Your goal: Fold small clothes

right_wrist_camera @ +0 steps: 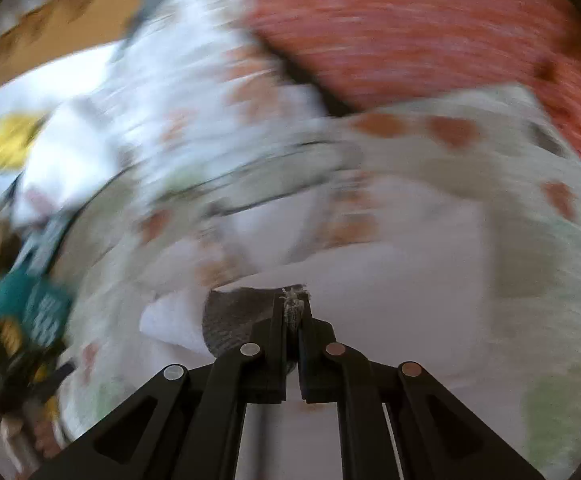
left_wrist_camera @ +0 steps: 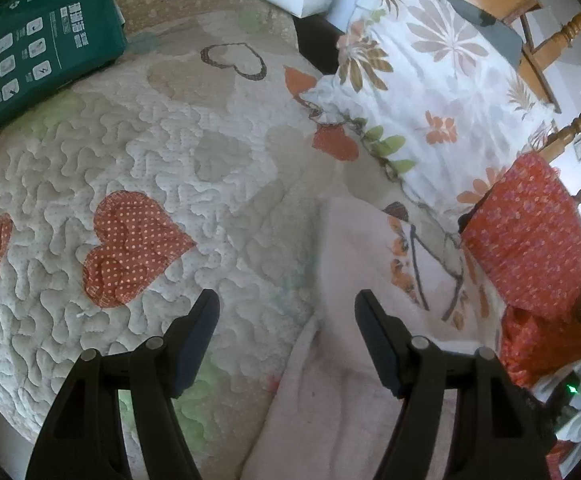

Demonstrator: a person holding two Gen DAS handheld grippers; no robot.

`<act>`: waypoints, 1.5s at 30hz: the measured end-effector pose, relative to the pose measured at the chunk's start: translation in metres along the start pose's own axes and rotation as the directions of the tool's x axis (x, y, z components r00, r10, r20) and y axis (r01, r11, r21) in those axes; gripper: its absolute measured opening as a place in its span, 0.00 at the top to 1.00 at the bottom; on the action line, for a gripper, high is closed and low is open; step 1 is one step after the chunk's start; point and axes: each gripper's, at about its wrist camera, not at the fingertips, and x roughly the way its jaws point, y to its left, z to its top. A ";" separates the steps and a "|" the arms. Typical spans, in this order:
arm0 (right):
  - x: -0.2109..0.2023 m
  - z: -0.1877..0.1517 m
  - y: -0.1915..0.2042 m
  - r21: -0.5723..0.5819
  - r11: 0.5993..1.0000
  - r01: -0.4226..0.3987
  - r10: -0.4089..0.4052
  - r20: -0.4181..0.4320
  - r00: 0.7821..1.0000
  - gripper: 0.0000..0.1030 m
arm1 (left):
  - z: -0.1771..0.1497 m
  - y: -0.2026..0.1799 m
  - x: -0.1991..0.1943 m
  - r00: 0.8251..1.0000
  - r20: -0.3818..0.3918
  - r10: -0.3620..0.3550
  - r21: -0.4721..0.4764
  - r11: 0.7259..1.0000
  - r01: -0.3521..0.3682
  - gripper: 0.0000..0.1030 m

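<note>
Pale pink cloth (left_wrist_camera: 354,360) lies on a heart-patterned quilt (left_wrist_camera: 130,160), beneath the left gripper (left_wrist_camera: 286,312), jaws spread wide. Right gripper (right_wrist_camera: 292,312) pinches grey fabric (right_wrist_camera: 234,320); the blurred view suggests fast motion, which could tug it free.

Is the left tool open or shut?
Open. The left tool has a wide gap between its fingers, with quilt and pink cloth showing between.

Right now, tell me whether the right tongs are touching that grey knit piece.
Touching. The right wrist view shows the right tongs shut on the grey knit piece, its frayed edge pinched between the fingertips.
</note>
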 end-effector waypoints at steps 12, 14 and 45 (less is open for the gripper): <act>0.014 -0.007 -0.063 0.006 0.970 0.243 -0.243 -0.022 0.970 0.94 | -0.009 -0.021 0.021 0.998 -0.046 0.045 0.063 0.997 -0.042 0.33; 0.011 -0.003 -0.064 -0.011 0.961 0.277 -0.277 -0.006 0.961 0.95 | -0.011 -0.027 0.023 0.998 -0.050 0.045 0.072 0.997 -0.041 0.33; 0.069 0.004 -0.016 -0.160 0.957 0.243 -0.255 -0.059 0.965 0.74 | -0.012 -0.017 0.029 0.986 -0.057 0.156 0.106 0.983 -0.149 0.33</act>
